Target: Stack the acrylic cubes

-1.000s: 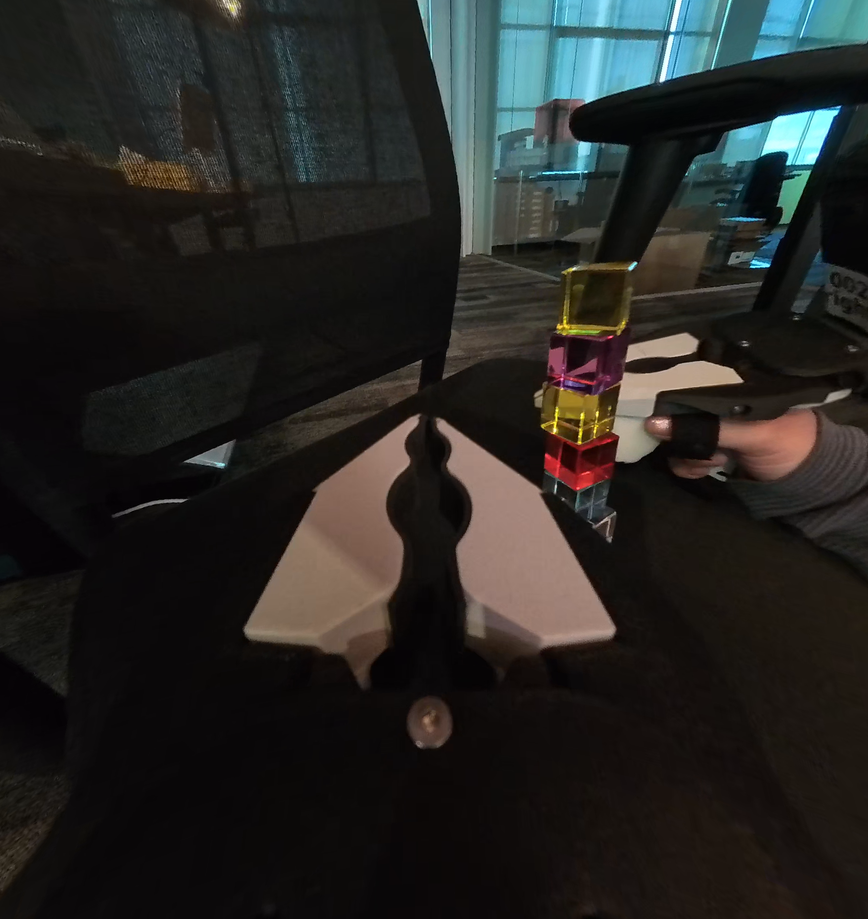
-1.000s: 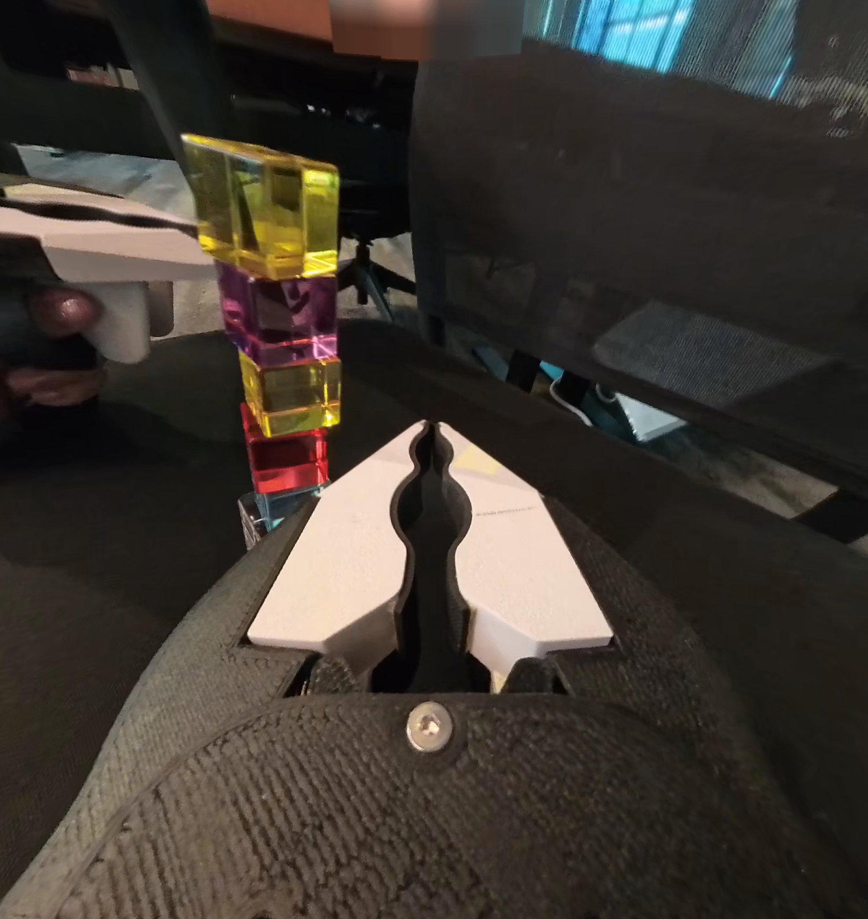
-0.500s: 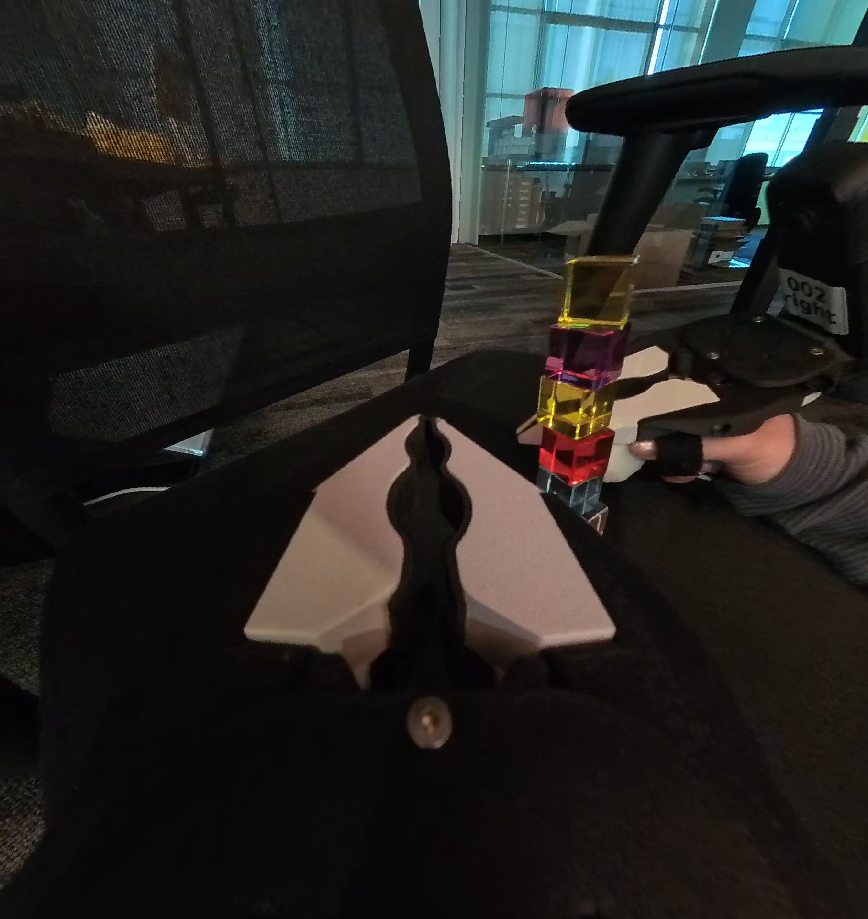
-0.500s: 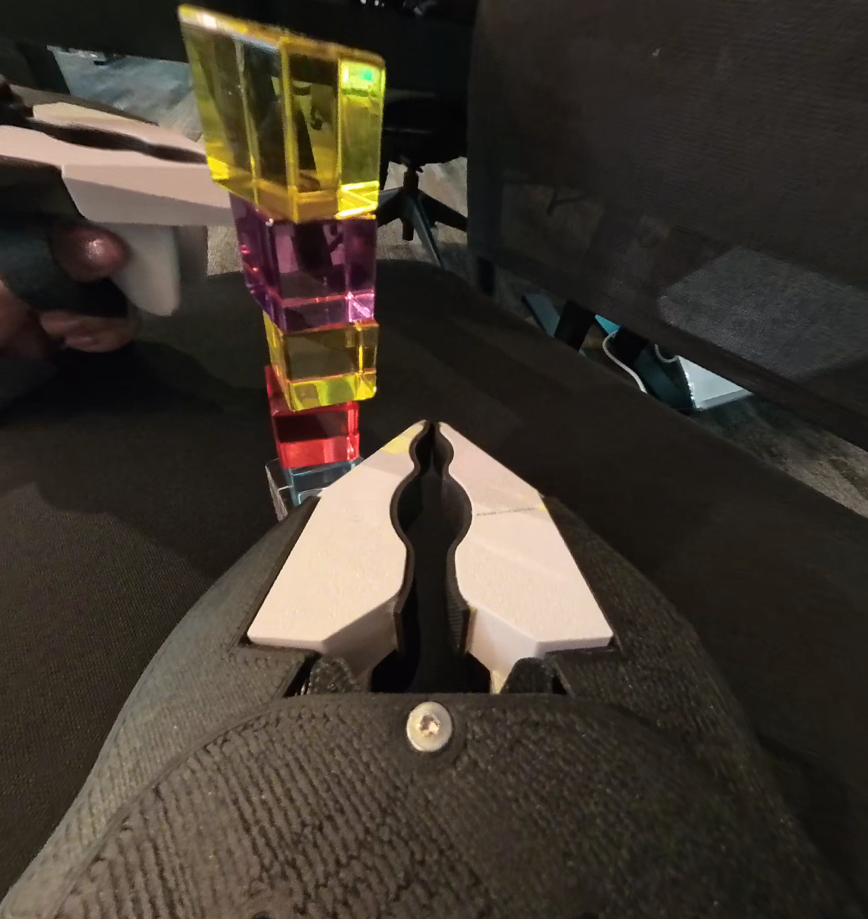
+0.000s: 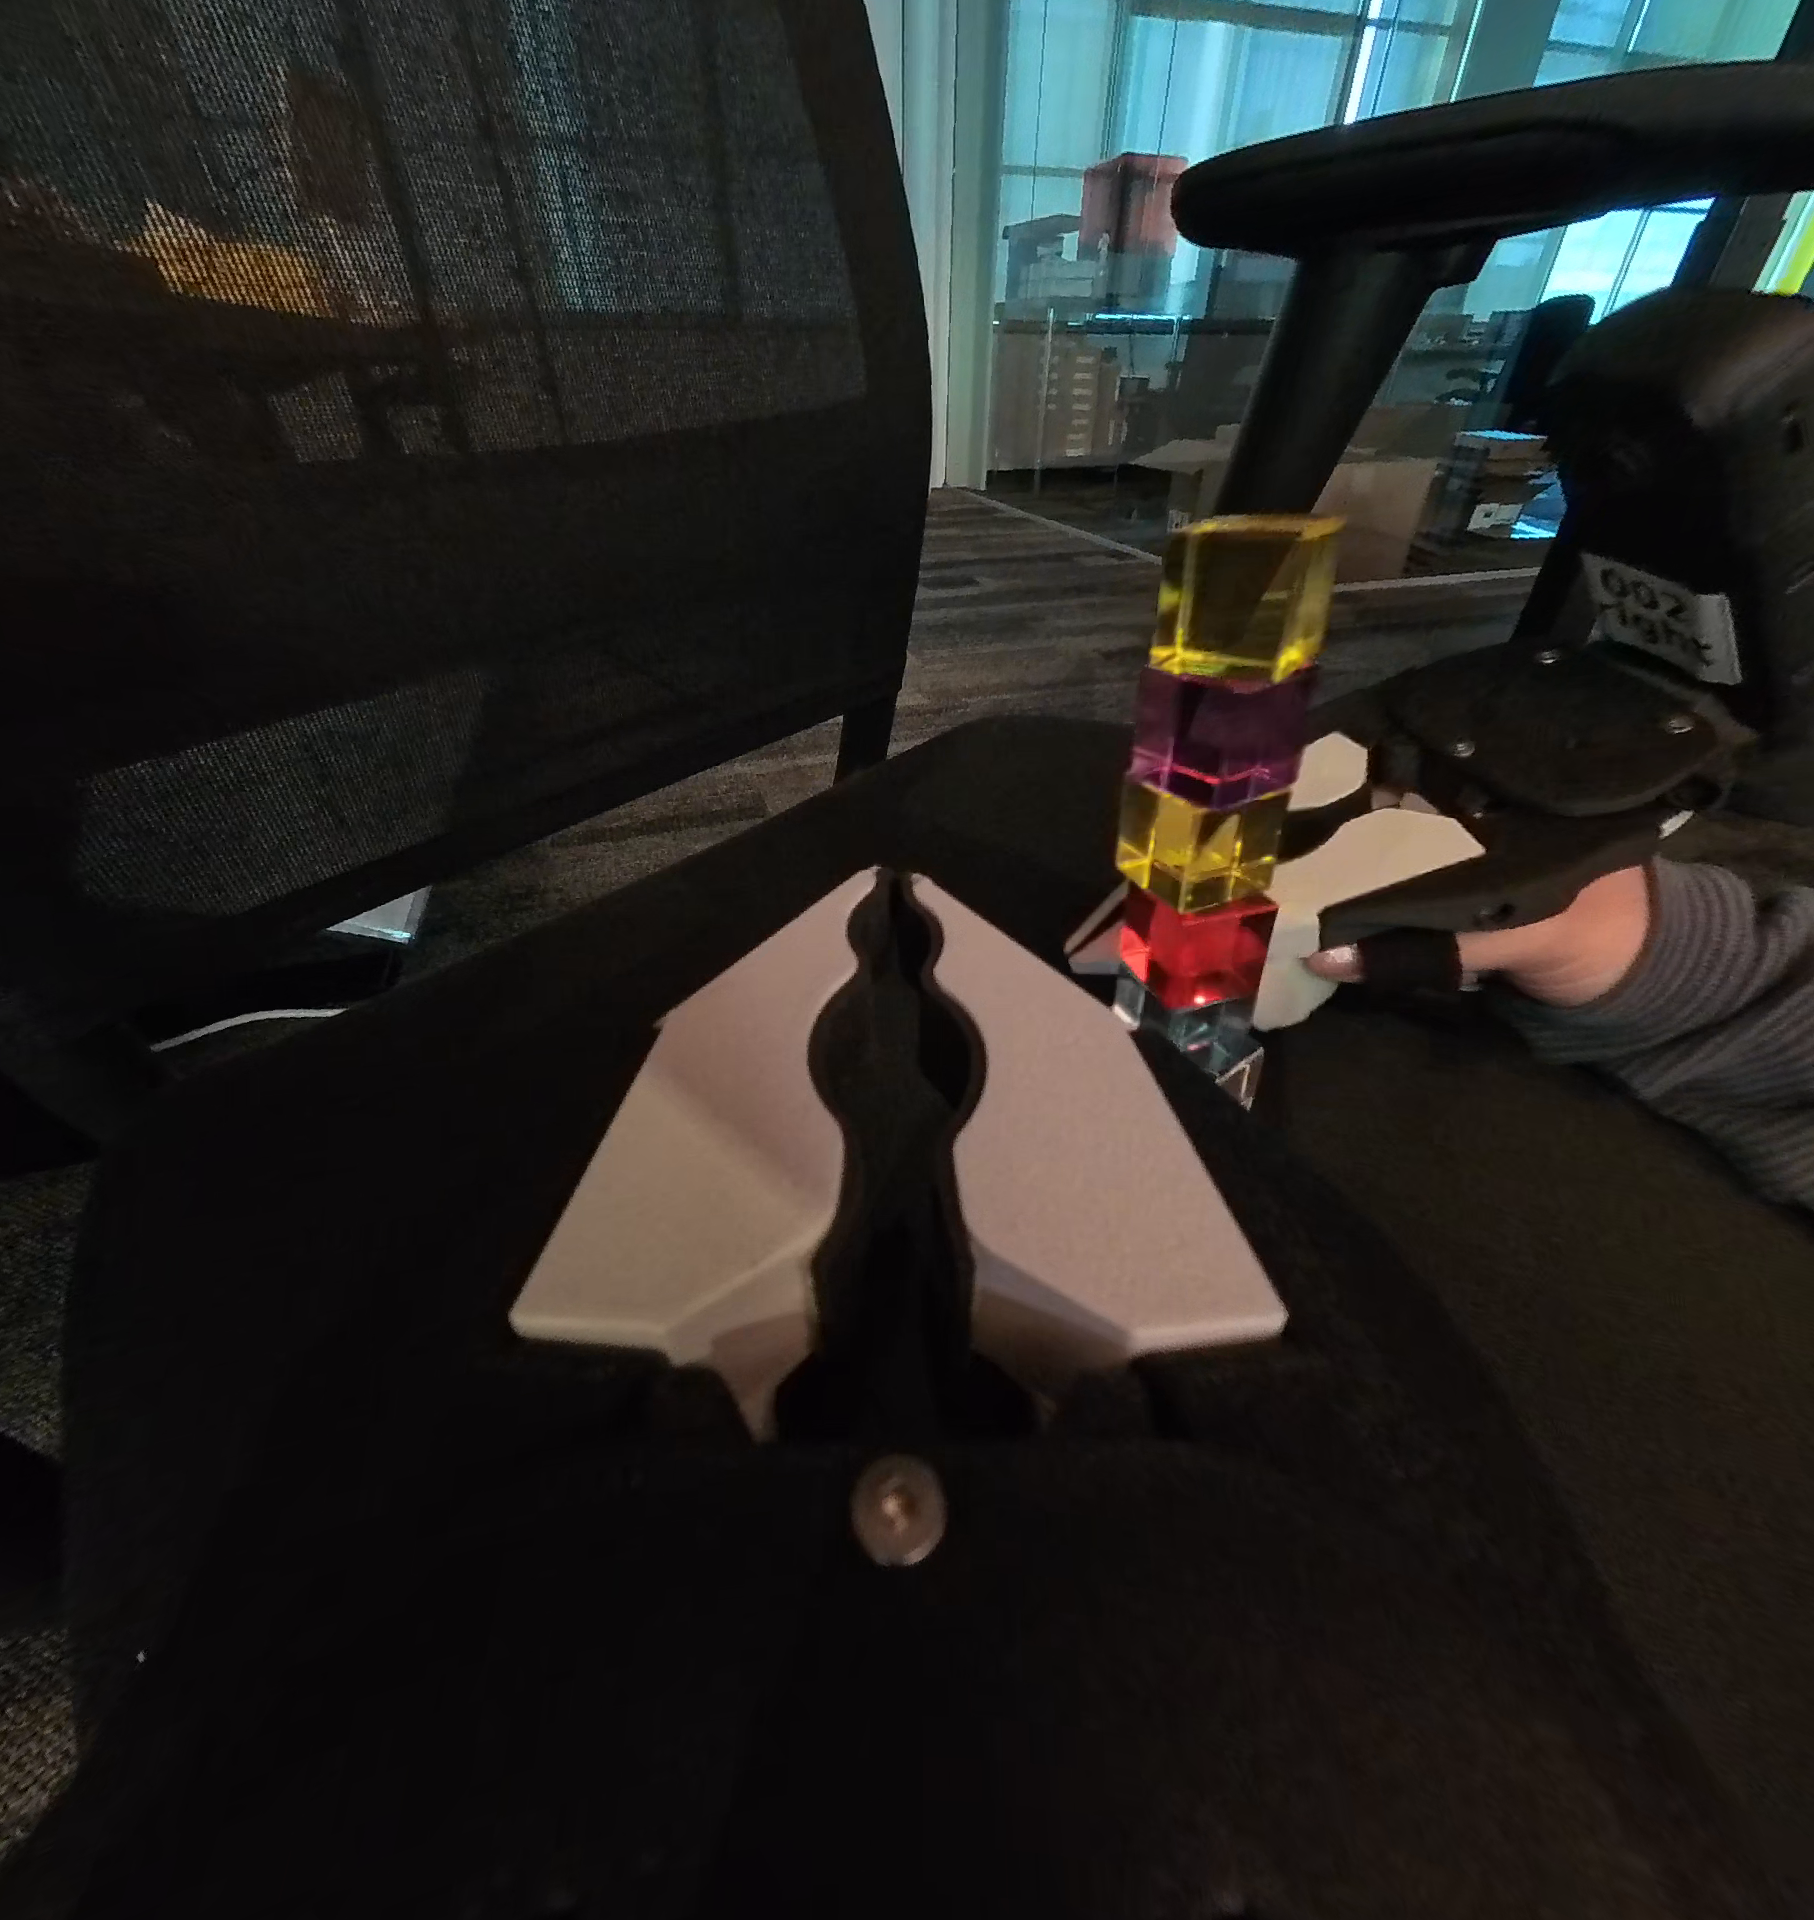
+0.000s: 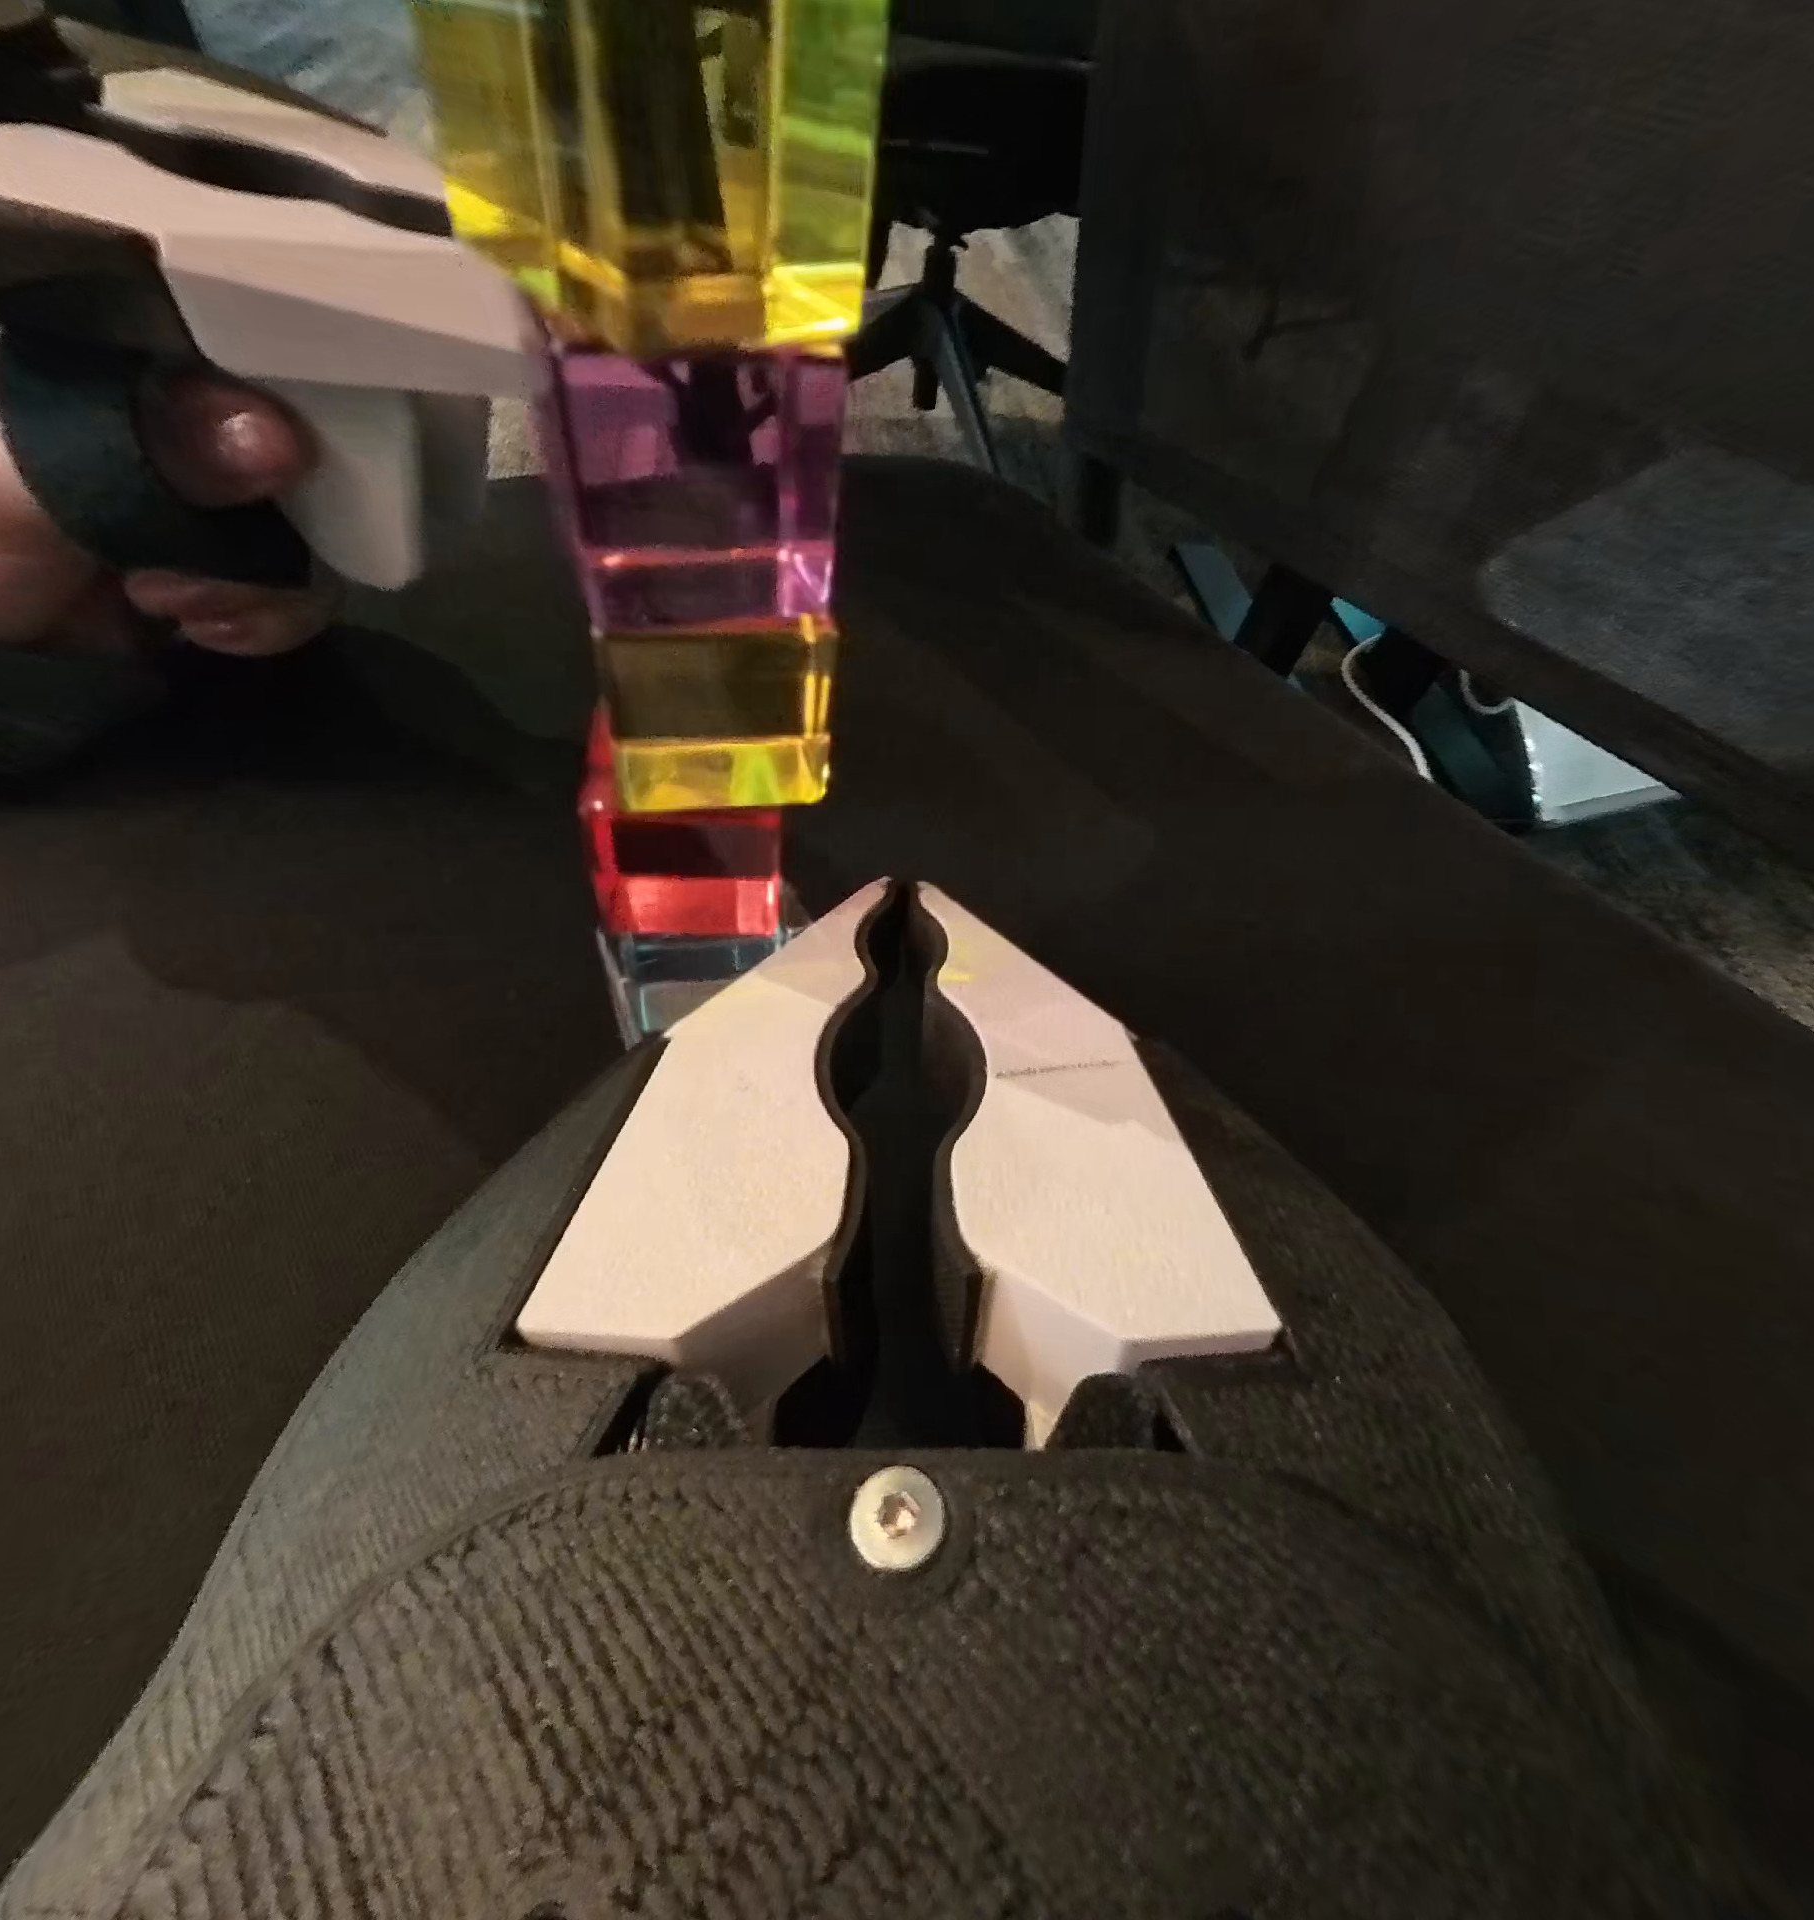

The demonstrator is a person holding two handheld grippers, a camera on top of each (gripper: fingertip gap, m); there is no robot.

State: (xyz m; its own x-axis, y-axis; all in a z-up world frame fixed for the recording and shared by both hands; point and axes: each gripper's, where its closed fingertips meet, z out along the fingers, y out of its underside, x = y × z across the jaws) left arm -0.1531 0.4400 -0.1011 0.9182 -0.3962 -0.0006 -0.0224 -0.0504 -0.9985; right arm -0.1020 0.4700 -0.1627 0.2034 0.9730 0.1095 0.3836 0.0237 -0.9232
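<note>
**Two closed claws flank an upright tower of clear blocks**

A tower of translucent blocks point(image 6: 711, 582) stands on the black seat of an office chair point(image 5: 1505, 1299), its long axis vertical. From the top down it runs: a yellow block point(image 5: 1246, 592), a purple block point(image 5: 1220, 732), a second yellow block point(image 5: 1199, 842), a red block point(image 5: 1194, 951) and a pale blue block point(image 5: 1189, 1023) at the base. The layers are not flush; each sits slightly turned or offset from the one below.

The right gripper point(image 6: 903, 888) has its two white fingers brought together with nothing between them. Its tips sit low, just beside the tower's base, with the red and pale blue blocks slightly to the left of the tips. Whether the fingers touch the base cannot be told.

The left gripper point(image 5: 887, 878) is likewise closed on nothing. In its own view the tower lies ahead and to the right. Seen from the right wrist view, its fingers point(image 6: 363, 312) reach in from the left at the level of the purple block and the top yellow one, very close to them.

The right gripper is the nearer to the tower's foot, the left to its upper part. The chair's mesh backrest point(image 5: 415, 416) rises behind.
</note>
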